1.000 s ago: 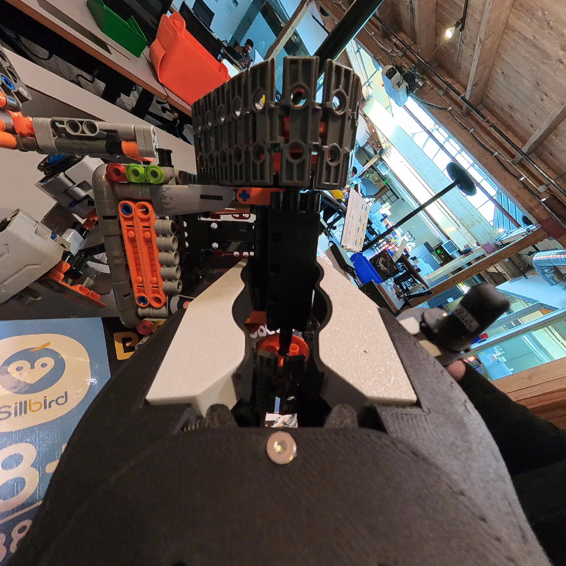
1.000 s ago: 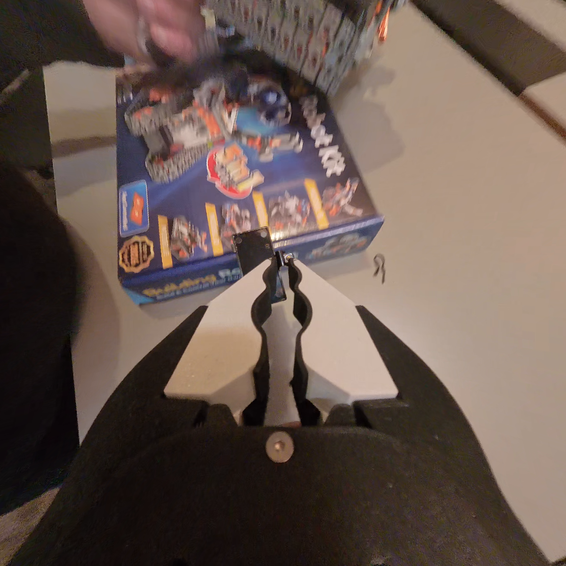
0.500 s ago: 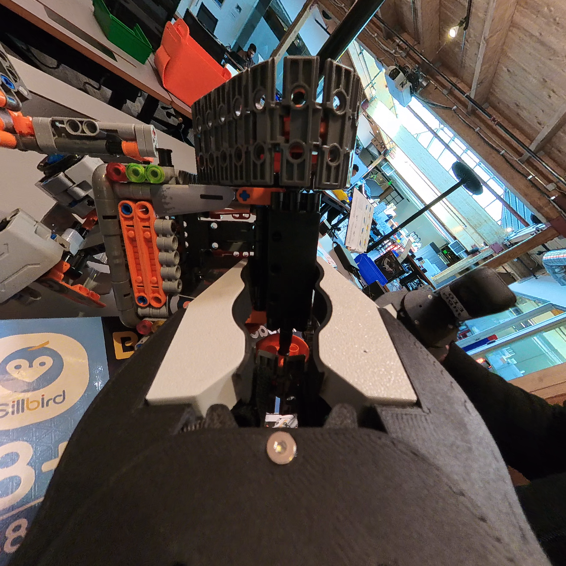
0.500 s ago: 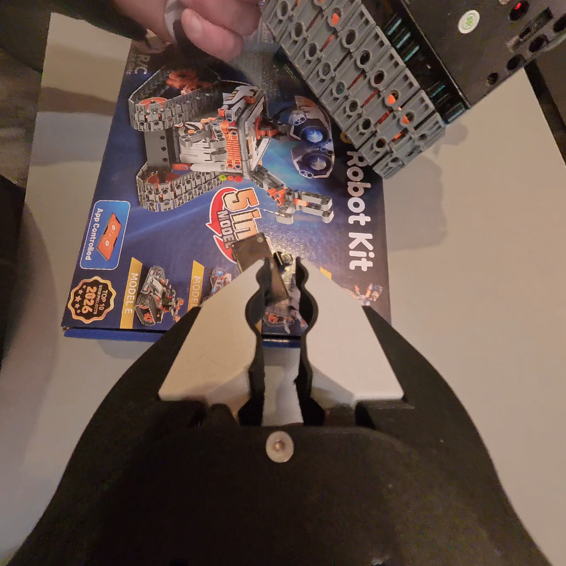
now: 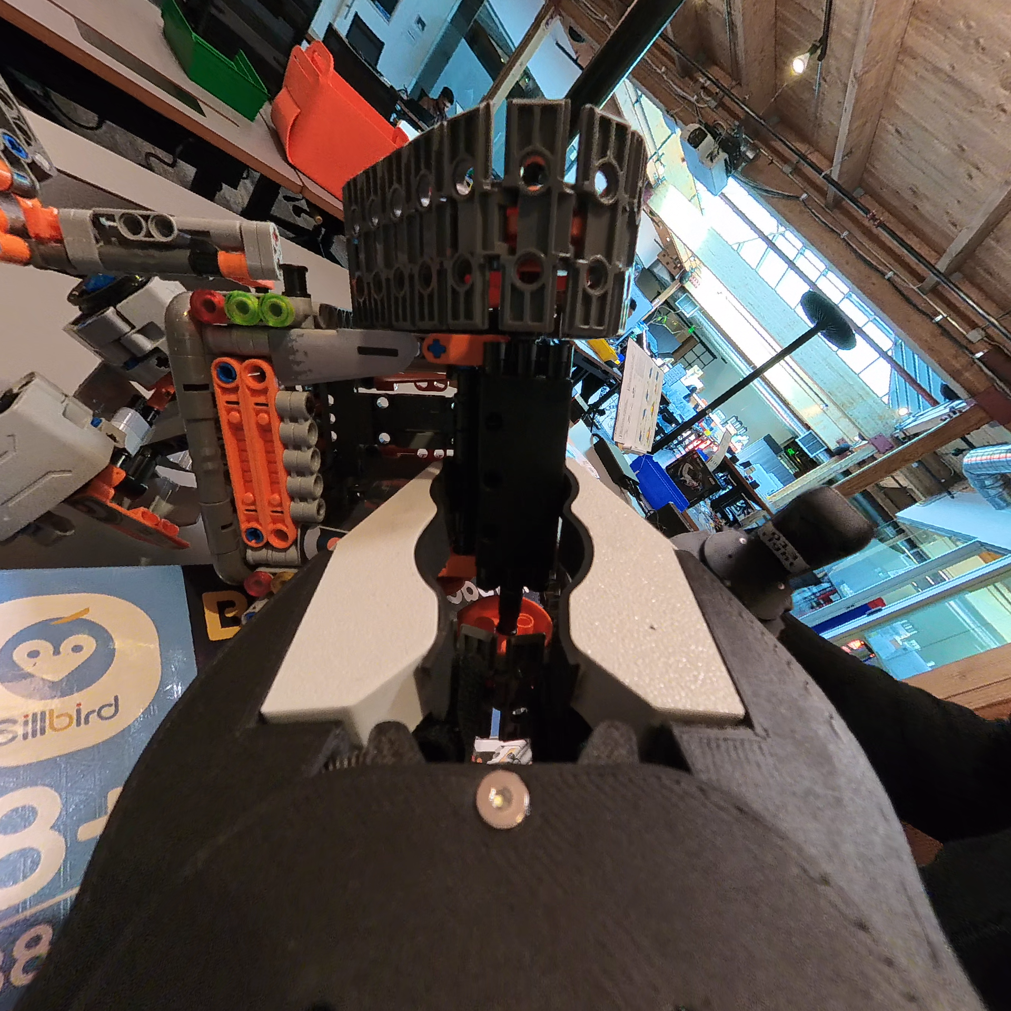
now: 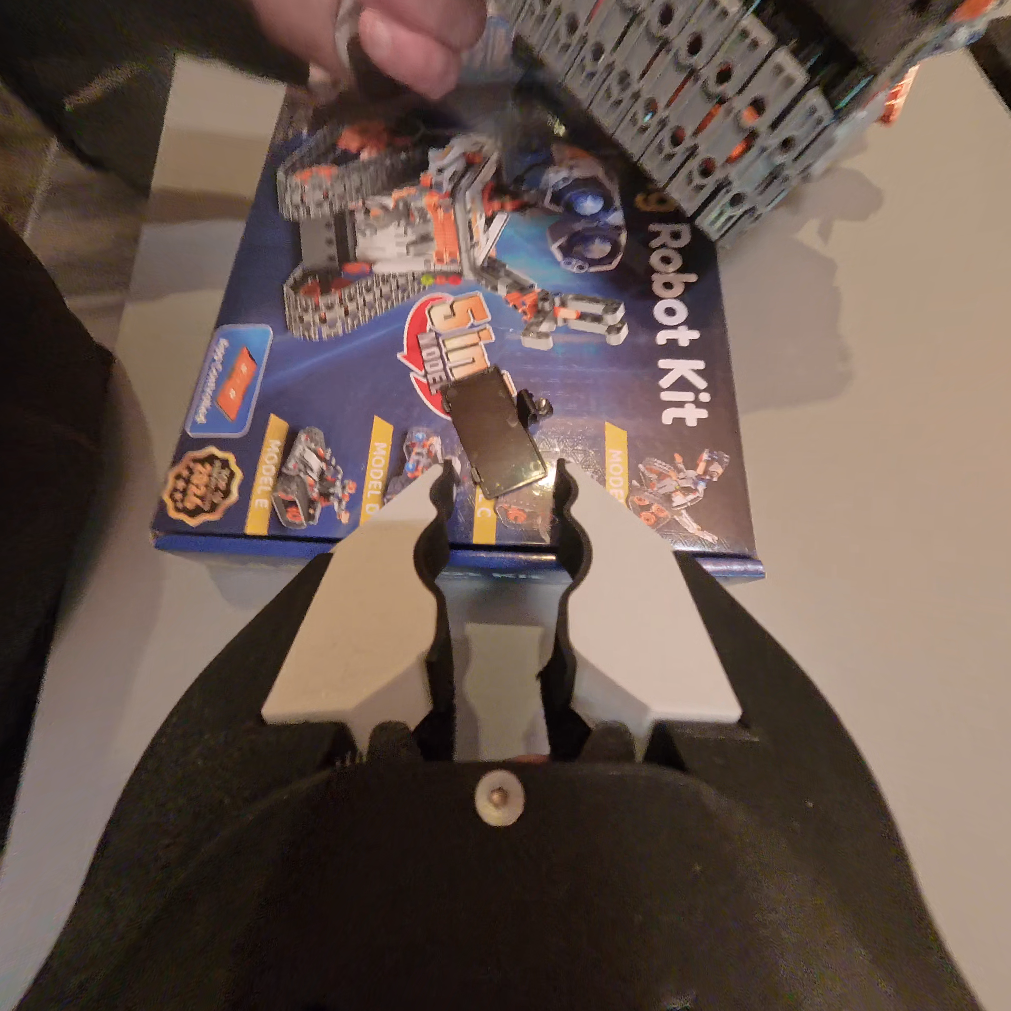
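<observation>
In the left wrist view my left gripper (image 5: 503, 476) is shut on the black body block (image 5: 514, 437) of a brick-built robot model and holds it up. The model's grey track (image 5: 492, 230) sits above the fingers, and its grey and orange arm (image 5: 254, 454) reaches left. In the right wrist view my right gripper (image 6: 503, 470) is open. A small flat black cover plate (image 6: 495, 432) lies free on a blue kit box (image 6: 328, 383) just ahead of the fingertips, with a small black clip (image 6: 533, 405) beside it. The model's track (image 6: 684, 109) hangs above the box's far corner.
A person's hand (image 6: 405, 38) is over the box's far edge. The box lies on a white table (image 6: 875, 492). A dark sleeve (image 6: 44, 437) fills the left side. In the left wrist view an orange bin (image 5: 328, 126) and a green bin (image 5: 213, 65) stand on far tables. Left tips to right tips: about 20 cm.
My right gripper held the black plate by its edge, then opened; the plate now lies flat on the box. The view moved closer over the box. The left gripper's grasp is unchanged.
</observation>
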A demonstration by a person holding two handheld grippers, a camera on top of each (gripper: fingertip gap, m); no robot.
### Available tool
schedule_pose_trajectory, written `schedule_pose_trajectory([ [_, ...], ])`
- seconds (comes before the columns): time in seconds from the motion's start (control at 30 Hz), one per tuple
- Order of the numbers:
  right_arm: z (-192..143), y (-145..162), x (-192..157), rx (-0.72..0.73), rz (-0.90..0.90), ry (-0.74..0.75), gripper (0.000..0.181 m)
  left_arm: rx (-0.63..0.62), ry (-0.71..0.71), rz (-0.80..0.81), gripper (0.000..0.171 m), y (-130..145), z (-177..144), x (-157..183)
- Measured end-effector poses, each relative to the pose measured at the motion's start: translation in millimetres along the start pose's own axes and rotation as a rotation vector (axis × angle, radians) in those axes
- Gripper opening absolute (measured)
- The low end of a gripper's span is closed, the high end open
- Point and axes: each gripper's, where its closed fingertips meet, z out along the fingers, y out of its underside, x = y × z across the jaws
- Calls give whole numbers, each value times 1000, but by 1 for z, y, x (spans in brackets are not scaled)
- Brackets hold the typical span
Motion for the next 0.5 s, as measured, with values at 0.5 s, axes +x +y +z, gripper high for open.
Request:
schedule_pose_trajectory([
  [0.5, -1, 3, 7, 14, -15, -44, 25, -1, -5, 8, 34, 0, 1, -1],
])
